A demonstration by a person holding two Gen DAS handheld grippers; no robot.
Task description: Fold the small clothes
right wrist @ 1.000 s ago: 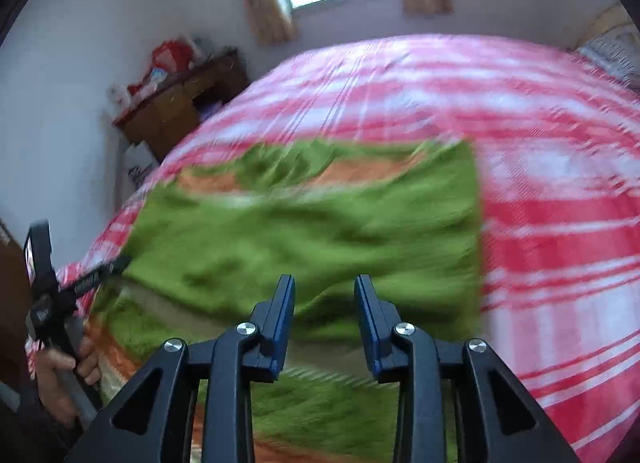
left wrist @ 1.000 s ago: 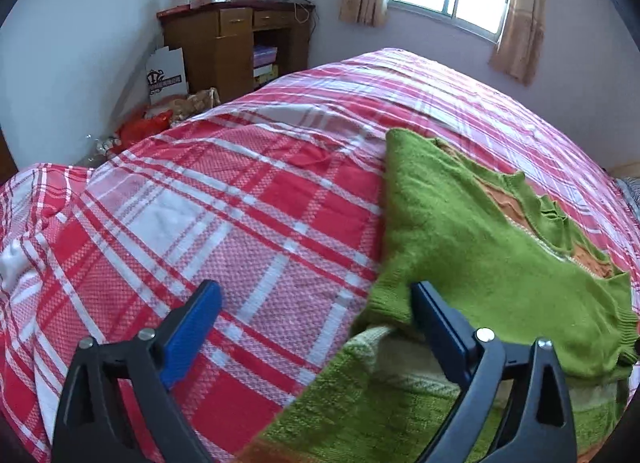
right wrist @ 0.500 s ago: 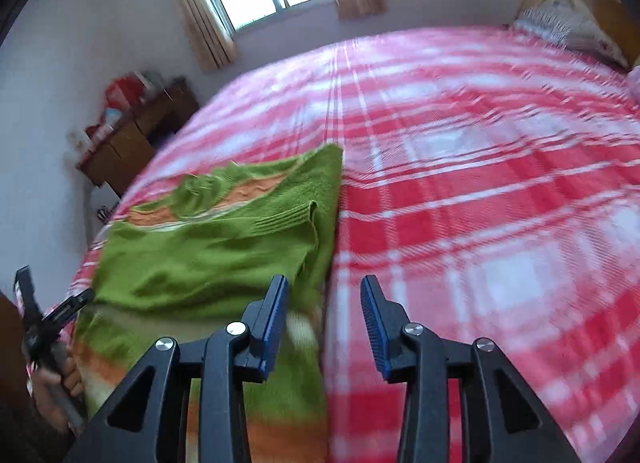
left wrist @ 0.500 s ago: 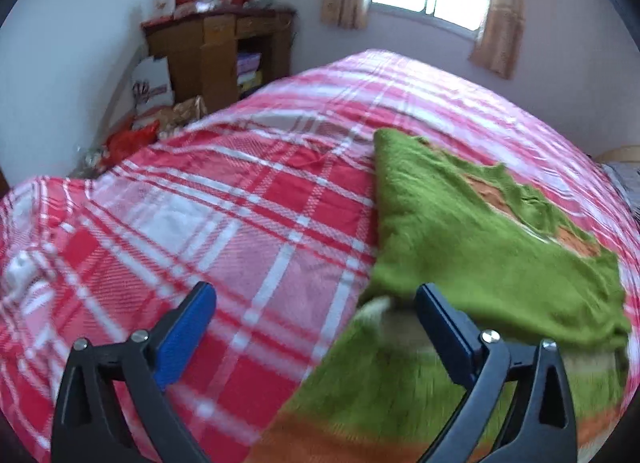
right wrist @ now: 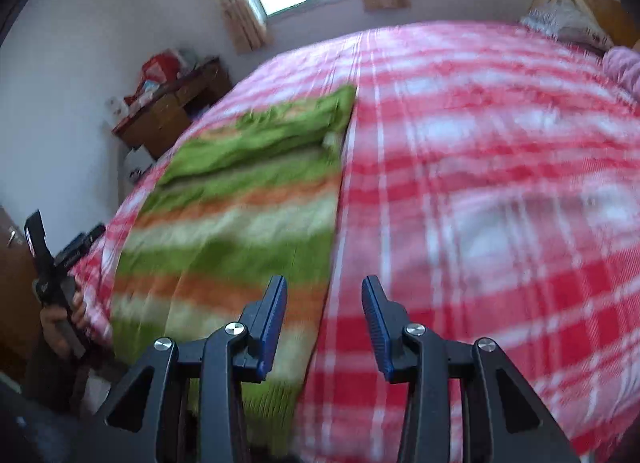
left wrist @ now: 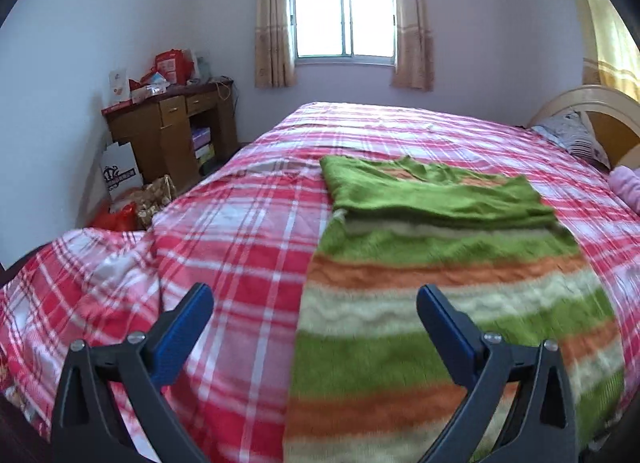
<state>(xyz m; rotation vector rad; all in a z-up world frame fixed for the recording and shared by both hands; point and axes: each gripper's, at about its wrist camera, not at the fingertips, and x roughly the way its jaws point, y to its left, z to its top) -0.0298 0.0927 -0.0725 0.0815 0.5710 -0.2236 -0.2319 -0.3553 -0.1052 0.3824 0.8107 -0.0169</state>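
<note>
Ahead of both claws, on the red plaid bedspread, the striped green sweater is lying flat w/ its green top part folded over itself at the far end. The left gripper is hovering w/ jaws spread wide, holding nothing; the sweater's left edge is sitting between its fingers and slightly toward the right one, w/ bare bedspread under the left finger. The right gripper is standing partly open, also empty; its jaws have just been opening w/ nothing between them, and the sweater's right edge is running just ahead of its left finger, plaid under the right one. In the right-wrist view the left gripper is showing far off to the left, gripped by a hand. Probably the next fold means grabbing the near hem, which is lying below the claws and partly out of view. Risks, imo: both views are blurring, so a grab made while moving this fast could miss the knit edge or pinch the bedspread along w/ it and drag the cover. The knit looks thick and floppy, so uneven pickup betw the two sides could skew the fold or pull the folded top part open.
</note>
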